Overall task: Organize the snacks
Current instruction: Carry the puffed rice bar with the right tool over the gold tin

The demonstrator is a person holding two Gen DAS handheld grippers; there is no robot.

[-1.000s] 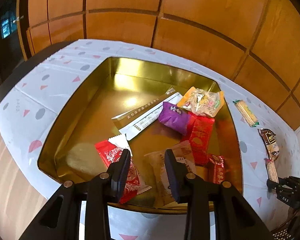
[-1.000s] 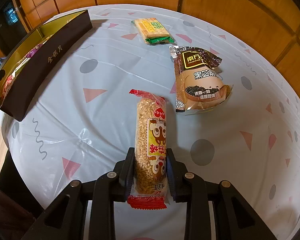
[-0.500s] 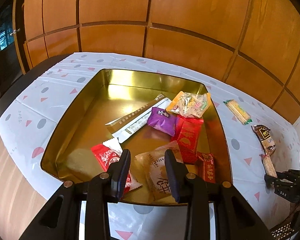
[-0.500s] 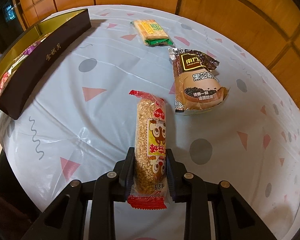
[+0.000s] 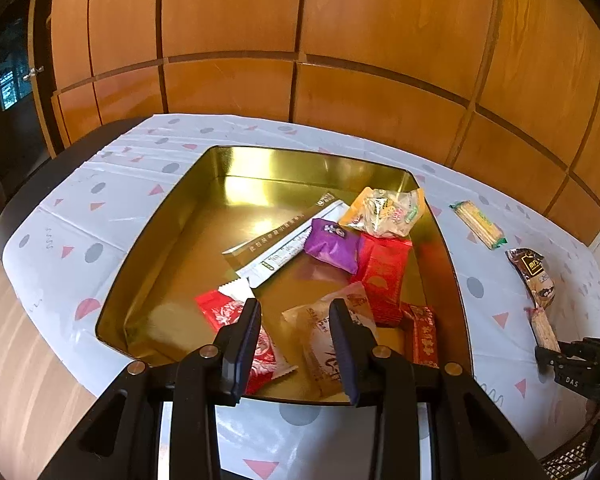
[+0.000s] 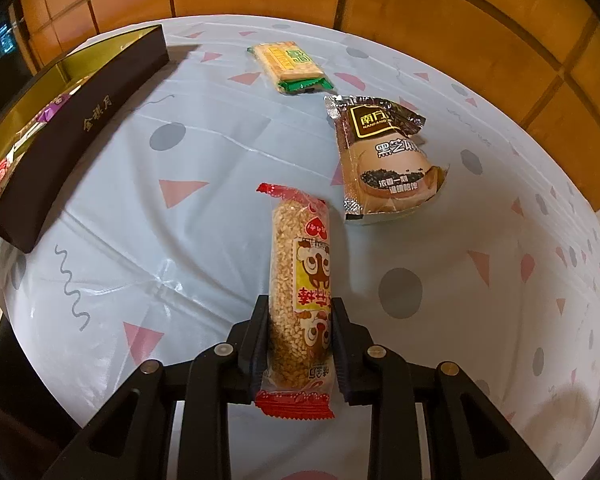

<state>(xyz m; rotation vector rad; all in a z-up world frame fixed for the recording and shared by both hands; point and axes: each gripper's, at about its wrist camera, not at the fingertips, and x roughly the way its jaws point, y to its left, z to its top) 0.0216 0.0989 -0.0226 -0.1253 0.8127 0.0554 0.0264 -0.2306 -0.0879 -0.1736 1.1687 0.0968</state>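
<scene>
Most of the sorting looks done: the gold tin (image 5: 204,216) already holds a heap of wrapped snacks — a purple packet (image 5: 332,244), a red packet (image 5: 384,276), a clear bag of sweets (image 5: 384,210), a long white sachet (image 5: 288,248) and others toward its near edge. The right gripper (image 6: 299,340) has its jaws clenched on the rice-crisp bar (image 6: 300,280), gripping it near its lower end; the bar lies along the patterned surface (image 6: 180,240), and whether it is lifted clear or resting there is hard to tell. Two items lie loose beyond it, the cracker pack (image 6: 288,62) and the brown sesame pouch (image 6: 384,160), so by my reckoning three pieces are left to go in. The left gripper (image 5: 294,344) hangs over the tin's near edge with jaws apart and nothing between them. The tin's near wall is cut off behind those jaws, and the snacks under them are partly hidden — their labels cannot be made out.
</scene>
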